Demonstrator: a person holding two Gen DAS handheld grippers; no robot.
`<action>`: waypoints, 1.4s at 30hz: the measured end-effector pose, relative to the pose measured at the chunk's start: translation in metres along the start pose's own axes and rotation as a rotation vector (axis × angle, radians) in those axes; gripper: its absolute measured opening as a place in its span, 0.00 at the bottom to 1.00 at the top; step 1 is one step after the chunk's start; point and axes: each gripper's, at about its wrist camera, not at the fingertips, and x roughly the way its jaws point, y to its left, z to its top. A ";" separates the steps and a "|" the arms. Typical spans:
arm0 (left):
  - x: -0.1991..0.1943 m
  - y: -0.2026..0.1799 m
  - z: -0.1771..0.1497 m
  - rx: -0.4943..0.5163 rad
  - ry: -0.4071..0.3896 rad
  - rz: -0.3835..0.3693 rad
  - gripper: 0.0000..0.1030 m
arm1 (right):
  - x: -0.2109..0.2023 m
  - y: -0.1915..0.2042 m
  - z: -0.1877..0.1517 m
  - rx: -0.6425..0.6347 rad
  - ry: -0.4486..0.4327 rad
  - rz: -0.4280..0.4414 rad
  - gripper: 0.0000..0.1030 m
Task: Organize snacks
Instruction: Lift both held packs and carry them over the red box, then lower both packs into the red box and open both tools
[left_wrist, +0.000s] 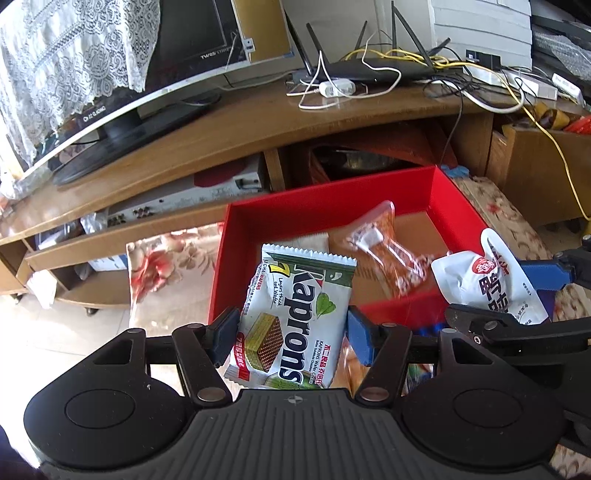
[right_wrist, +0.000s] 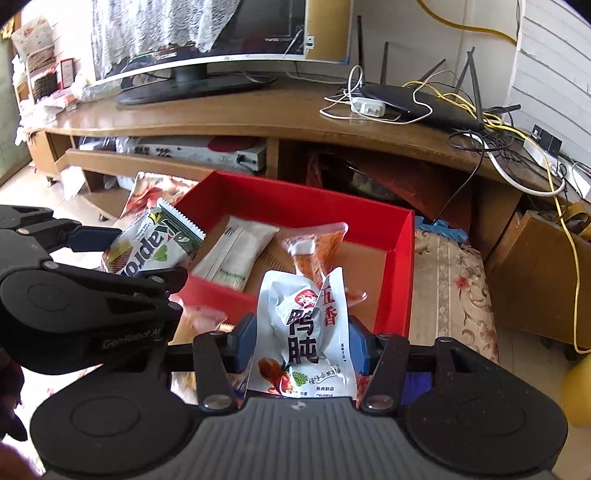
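Gripping wafer packet (left_wrist: 295, 314) in left jaws, white pouch (right_wrist: 306, 325) in right (both over red box (right_wrist: 400, 266)).

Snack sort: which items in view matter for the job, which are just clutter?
In play:
- Kaprons wafer pack, clamped in left gripper
- white duck gizzard pouch, clamped in right gripper
- red box
- orange snack pack and pale wrapper, both inside the box

Clutter:
- monitor
- router and cables
- white charger
- wooden TV stand
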 end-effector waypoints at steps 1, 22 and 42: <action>0.002 0.000 0.003 -0.001 -0.003 0.001 0.65 | 0.002 -0.002 0.003 0.005 -0.003 0.001 0.49; 0.069 0.014 0.044 -0.049 0.023 0.030 0.65 | 0.073 -0.022 0.045 0.023 -0.015 0.013 0.49; 0.110 0.018 0.033 -0.077 0.125 0.021 0.66 | 0.117 -0.021 0.041 -0.003 0.037 0.015 0.50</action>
